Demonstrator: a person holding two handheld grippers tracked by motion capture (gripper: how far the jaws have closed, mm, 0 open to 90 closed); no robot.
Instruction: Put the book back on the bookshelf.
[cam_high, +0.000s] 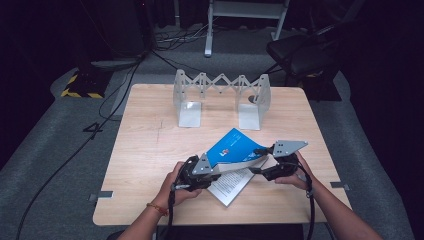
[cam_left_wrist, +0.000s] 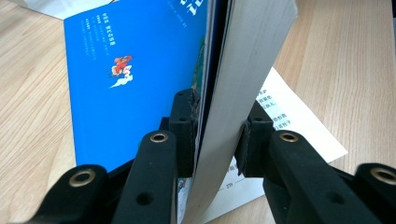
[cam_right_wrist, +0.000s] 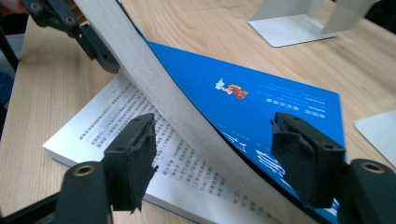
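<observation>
book: blue-covered book (cam_high: 235, 150) lies open near the front-middle of the tabletop (cam_high: 150, 150), the cover-side block of pages lifted and bowed
left hand-held gripper (cam_left_wrist: 217, 135): pinching that thick sheaf with the cover, likely to hold it up off the lower pages
right hand-held gripper (cam_right_wrist: 215, 154): jaws spread, straddling the curved page edge without pressing; probably lining up to take the block
printed page (cam_right_wrist: 140, 126): lies flat and exposed under the sheaf
around: metal expandable bookend rack (cam_high: 222, 97) well behind the book
obstruction: nothing lies between the book and the rack
</observation>
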